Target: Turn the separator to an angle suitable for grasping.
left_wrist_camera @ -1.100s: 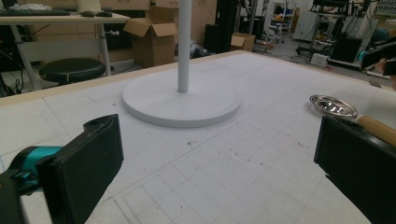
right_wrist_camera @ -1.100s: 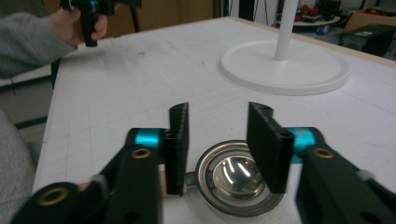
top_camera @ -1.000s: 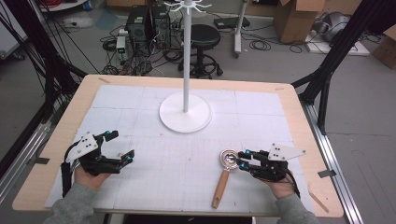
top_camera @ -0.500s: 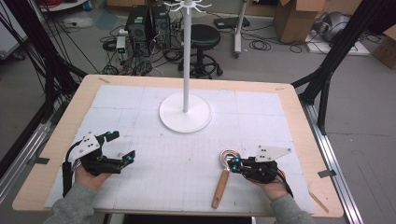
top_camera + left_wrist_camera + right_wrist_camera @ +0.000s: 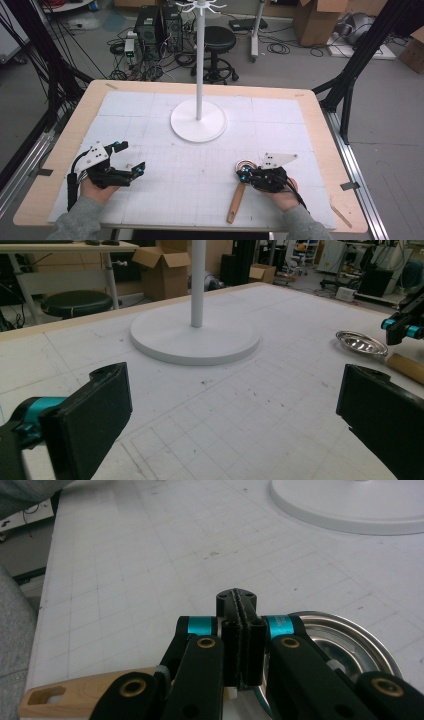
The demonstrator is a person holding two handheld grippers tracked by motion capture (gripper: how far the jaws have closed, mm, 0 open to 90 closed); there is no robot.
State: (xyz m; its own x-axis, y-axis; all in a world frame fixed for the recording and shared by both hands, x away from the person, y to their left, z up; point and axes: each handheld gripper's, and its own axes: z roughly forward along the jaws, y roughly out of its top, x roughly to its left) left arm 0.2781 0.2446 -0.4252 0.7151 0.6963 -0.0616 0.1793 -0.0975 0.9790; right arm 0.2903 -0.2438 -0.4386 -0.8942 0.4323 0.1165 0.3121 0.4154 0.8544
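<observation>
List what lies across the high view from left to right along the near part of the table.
left gripper, open → wooden handle of the ladle, running up to its metal bowl → right gripper, shut, right over the ladle's neck → bare table edge.

The right gripper [image 5: 241, 645] covers where the ladle's bowl [image 5: 350, 642] meets its wooden handle [image 5: 85, 697].

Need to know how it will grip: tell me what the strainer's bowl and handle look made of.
The strainer bowl looks like polished metal, likely steel: silvery, with bright reflections and a shiny rim. The handle looks like pale unpainted wood: tan, matte, with a hanging slot at its end.
</observation>
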